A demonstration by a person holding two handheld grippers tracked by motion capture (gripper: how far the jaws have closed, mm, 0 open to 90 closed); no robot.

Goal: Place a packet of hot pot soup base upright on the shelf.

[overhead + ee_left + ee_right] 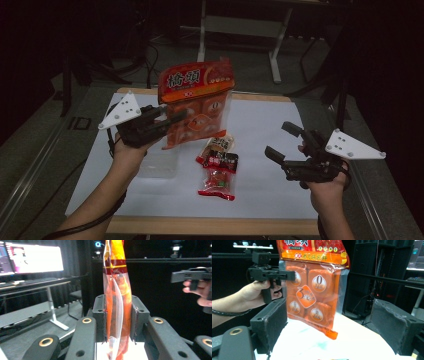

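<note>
A big orange snack bag with red top and white characters is held upright above the white table. My left gripper is shut on the bag's left edge; in the left gripper view the bag stands edge-on, pinched between the pads. My right gripper hovers open over the right half of the table, nothing between its fingers. In the right gripper view the bag hangs ahead, between the wide-apart jaws, with the left gripper at its edge.
Two small red snack packets lie at the table's middle, under the bag. A clear plastic container sits near my left wrist. Desk legs and dark floor lie beyond the far edge. A lit monitor is far off.
</note>
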